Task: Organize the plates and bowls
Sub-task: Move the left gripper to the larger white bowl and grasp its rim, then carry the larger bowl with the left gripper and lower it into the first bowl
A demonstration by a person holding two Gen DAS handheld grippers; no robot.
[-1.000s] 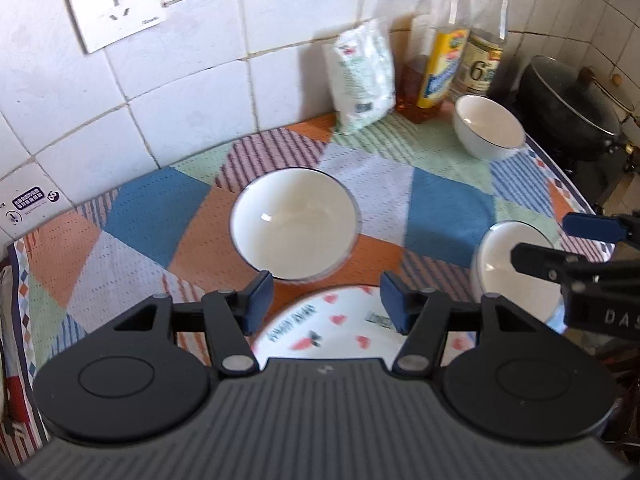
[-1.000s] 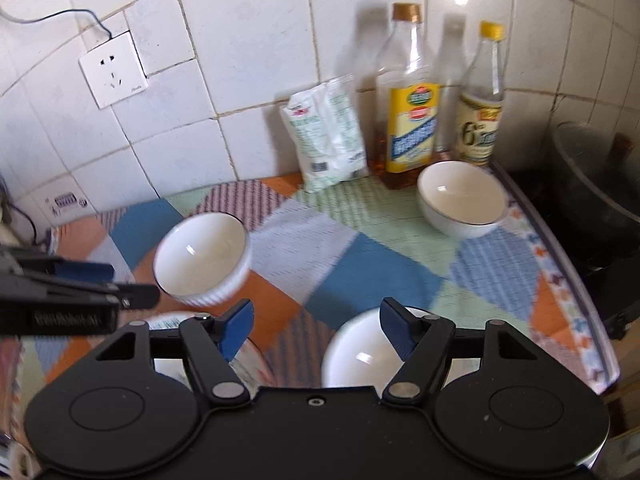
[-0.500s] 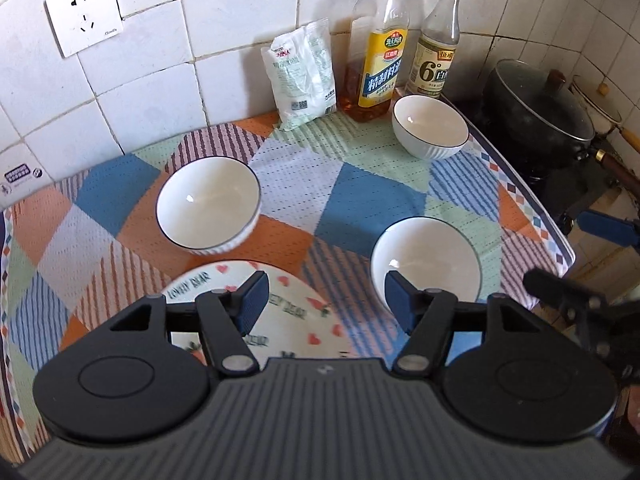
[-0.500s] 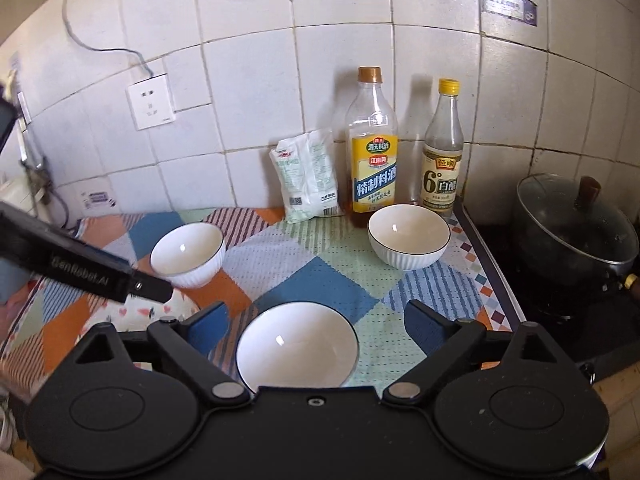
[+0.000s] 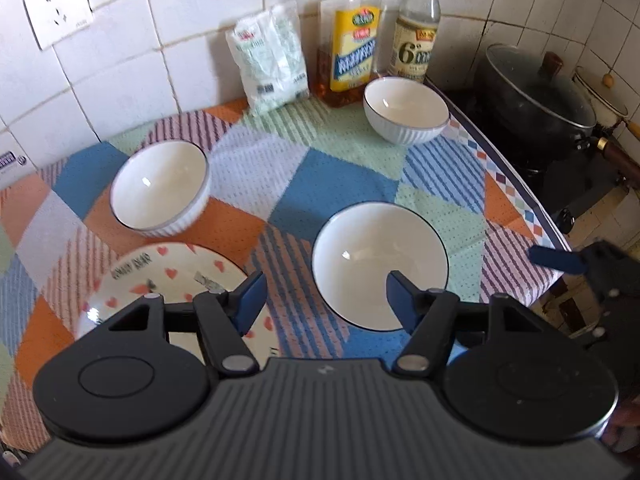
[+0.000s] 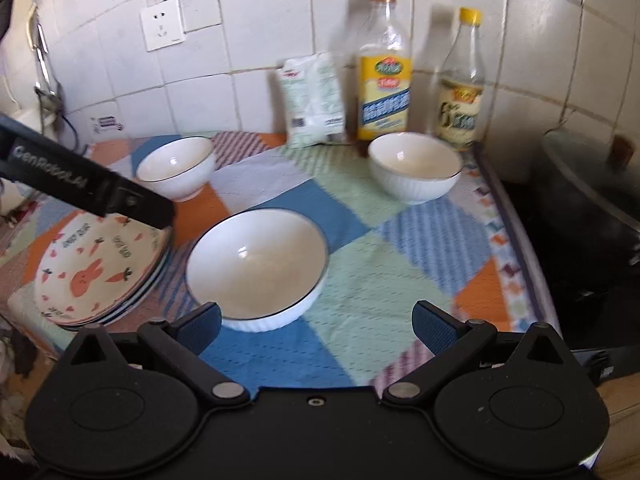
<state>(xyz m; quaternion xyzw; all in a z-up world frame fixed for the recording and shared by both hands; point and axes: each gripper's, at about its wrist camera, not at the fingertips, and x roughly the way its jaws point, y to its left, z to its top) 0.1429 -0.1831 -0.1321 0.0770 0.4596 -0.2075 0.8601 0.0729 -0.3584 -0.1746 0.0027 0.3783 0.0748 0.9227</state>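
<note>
Three white ribbed bowls stand apart on the patchwork cloth: a near bowl point(image 5: 380, 264) point(image 6: 256, 268), a left bowl point(image 5: 160, 188) point(image 6: 176, 166) and a far bowl point(image 5: 406, 110) point(image 6: 414, 166) by the bottles. A stack of plates point(image 6: 100, 268), a heart-and-rabbit plate point(image 5: 160, 280) on top, lies at the front left. My left gripper point(image 5: 326, 294) is open and empty, between the plate and the near bowl, its right finger over that bowl's rim. My right gripper point(image 6: 316, 326) hangs just short of the near bowl; its jaws are opening, with nothing between them.
An oil bottle point(image 5: 352, 40), a vinegar bottle point(image 5: 416, 32) and a white packet point(image 5: 272, 60) stand against the tiled wall. A lidded black pot point(image 5: 536, 100) sits on the stove to the right. The cloth's front right corner point(image 5: 548, 256) hangs at the counter edge.
The left gripper moved right, from over the plate and left bowl to beside the near bowl. The right gripper pulled back and sank a little while its jaws spread wide.
</note>
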